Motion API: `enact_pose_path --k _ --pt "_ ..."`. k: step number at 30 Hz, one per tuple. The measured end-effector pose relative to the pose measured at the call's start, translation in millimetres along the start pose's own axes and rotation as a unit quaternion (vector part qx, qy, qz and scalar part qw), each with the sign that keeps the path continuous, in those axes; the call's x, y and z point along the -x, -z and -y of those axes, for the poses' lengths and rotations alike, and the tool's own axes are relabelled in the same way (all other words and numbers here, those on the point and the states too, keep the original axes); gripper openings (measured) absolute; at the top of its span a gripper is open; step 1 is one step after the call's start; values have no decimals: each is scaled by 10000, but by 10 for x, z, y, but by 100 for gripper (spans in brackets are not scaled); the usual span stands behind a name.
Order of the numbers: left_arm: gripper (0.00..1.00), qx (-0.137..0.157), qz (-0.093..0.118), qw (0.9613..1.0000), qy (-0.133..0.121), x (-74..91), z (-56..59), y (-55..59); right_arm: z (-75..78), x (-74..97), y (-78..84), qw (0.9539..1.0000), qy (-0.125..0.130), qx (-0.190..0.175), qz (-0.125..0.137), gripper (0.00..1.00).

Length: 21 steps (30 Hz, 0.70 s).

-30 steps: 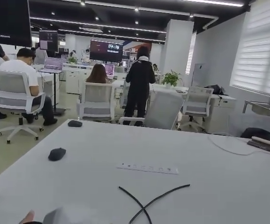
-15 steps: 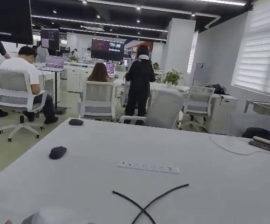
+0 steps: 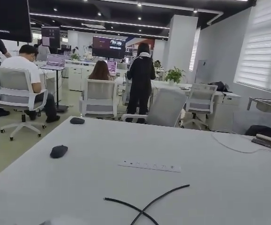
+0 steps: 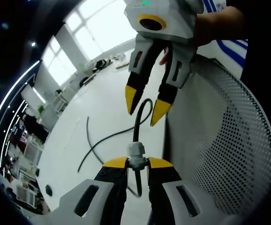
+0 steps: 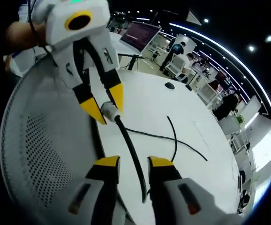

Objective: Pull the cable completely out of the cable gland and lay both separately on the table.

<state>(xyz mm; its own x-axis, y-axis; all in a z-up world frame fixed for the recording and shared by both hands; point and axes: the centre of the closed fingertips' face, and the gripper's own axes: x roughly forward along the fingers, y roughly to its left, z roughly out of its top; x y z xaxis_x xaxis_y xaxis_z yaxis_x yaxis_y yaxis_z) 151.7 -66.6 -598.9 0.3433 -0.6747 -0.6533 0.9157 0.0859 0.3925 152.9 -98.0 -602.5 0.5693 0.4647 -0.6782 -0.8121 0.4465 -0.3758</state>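
In the left gripper view my left gripper (image 4: 139, 163) is shut on a white cable gland (image 4: 136, 154). A black cable (image 4: 139, 119) rises out of the gland and loops between the yellow fingertips of my right gripper (image 4: 145, 107), which hangs open above it. The right gripper view has my right gripper (image 5: 133, 162) open with the black cable (image 5: 131, 154) running between its jaws untouched. It leads up to the gland (image 5: 109, 110) in my left gripper (image 5: 105, 105). Two black cable runs (image 3: 147, 205) cross on the white table (image 3: 210, 187) in the head view.
A white mesh chair back (image 4: 220, 154) sits close beside both grippers. On the table lie a power strip (image 3: 149, 165), two dark mice (image 3: 58, 151) (image 3: 77, 121) and a thin white cable (image 3: 229, 145) at the right. Office chairs and people stand beyond the far edge.
The left end of one black cable on the table has slid left and nearer to me. A hand at the bottom left edge has dropped out of the head view.
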Motion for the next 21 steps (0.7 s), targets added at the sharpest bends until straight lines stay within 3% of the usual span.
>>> enact_pose_path --k 5,8,14,16,20,21 --pt "16 -28 3 10000 -74 -92 15 64 -64 -169 4 9999 -26 112 -17 17" --pt "16 25 85 9999 -90 -112 26 89 7 -155 32 9995 177 265 -64 5" --pt "17 233 260 9992 -187 -121 -17 67 28 -194 77 9996 199 116 -136 4" --pt "16 301 105 9992 -238 -126 -29 152 34 -197 164 9988 244 192 -369 3" --pt "17 489 145 9984 -236 -112 -18 164 1 -195 167 9990 219 165 -366 2" --pt "17 412 30 9988 -278 -108 -21 204 17 -191 201 9984 260 174 -461 2"
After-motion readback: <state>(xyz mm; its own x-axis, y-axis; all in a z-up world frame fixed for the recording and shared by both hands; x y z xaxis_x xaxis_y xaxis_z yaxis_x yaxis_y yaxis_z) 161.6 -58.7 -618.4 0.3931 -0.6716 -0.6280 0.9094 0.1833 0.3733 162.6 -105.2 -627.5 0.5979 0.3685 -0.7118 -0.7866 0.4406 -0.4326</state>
